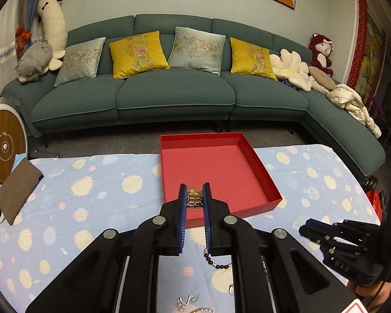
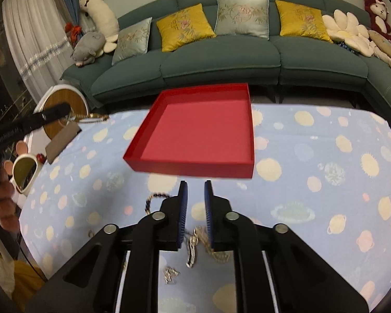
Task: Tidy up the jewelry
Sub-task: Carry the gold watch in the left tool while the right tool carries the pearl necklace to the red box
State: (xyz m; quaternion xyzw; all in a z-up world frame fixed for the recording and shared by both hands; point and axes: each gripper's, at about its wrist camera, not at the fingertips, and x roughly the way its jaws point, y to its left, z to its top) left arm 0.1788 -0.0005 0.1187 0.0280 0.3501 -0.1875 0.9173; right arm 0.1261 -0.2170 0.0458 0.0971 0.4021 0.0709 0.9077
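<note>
Left gripper (image 1: 194,195) nearest lens: pads clamped on gold link bracelet (image 1: 194,197), held over near wall of red box (image 1: 260,172). Bracelet's long axis looks to run along fingers, free end toward box floor. Step: transfer to box. Next, judged: carry inward past wall, lower, then release.

Right gripper (image 2: 195,195): fingers apart, nothing between them, short of red box, above silver chain (image 2: 193,247). Dark bead bracelet (image 2: 153,198) just left of it.

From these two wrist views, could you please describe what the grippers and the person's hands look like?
Both the left gripper and the right gripper are matte black linkages with round silver pivot pins and flat fingers faced with ribbed blue pads. The right one's housing bears pale embossed lettering. Bare fingers grip the handle; a yellow garment shows below them.
</note>
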